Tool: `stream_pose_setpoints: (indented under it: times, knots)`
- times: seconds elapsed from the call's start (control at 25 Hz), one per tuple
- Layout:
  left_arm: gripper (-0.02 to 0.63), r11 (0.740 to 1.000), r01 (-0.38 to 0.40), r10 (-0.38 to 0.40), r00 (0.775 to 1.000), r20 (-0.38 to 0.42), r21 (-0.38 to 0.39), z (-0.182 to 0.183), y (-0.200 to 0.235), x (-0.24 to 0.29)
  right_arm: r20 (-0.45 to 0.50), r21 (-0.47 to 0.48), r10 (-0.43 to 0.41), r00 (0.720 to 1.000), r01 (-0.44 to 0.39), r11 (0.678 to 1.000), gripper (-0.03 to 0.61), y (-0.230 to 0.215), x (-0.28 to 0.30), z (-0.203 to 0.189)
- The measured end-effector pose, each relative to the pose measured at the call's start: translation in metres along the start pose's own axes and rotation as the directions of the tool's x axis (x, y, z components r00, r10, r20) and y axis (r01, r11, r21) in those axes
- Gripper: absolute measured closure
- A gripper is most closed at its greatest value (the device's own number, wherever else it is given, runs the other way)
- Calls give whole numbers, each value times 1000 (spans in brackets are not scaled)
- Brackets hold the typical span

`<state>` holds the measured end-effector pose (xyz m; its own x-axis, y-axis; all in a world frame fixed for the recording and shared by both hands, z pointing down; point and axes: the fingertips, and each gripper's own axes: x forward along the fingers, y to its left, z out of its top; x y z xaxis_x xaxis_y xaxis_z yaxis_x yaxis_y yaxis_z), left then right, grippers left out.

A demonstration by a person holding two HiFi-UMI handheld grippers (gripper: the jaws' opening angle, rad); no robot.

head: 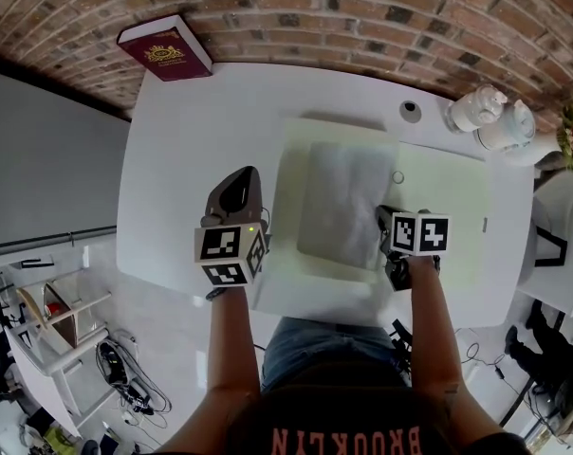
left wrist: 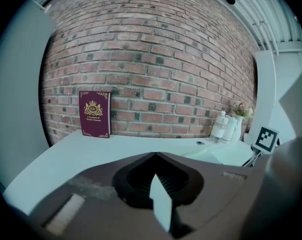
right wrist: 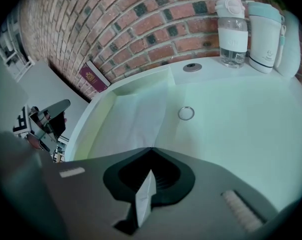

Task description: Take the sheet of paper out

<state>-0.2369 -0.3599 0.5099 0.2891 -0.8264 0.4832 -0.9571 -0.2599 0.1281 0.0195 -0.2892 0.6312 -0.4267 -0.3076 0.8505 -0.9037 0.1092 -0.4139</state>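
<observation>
The sheet of paper (head: 343,202) lies flat in the open pale folder (head: 443,192) at the middle of the white bench (head: 187,140). The right tongs (head: 387,219) are closed on the sheet's near right edge. The left tongs (head: 239,183) are closed on the folder's pale left edge
</observation>
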Motion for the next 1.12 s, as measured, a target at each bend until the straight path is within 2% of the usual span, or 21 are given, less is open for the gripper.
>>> stream_pose_setpoints:
  times: [0.48, 1.12]
  knots:
    - [614, 1000, -17, 17, 1000, 15, 15, 5, -31, -10, 15, 3, -15, 1000, 15, 1000, 576, -31, -24, 2]
    - [615, 999, -16, 15, 1000, 27, 40, 2, -93, -17, 54, 20, -14, 998, 13, 1000, 577, -79, -59, -5]
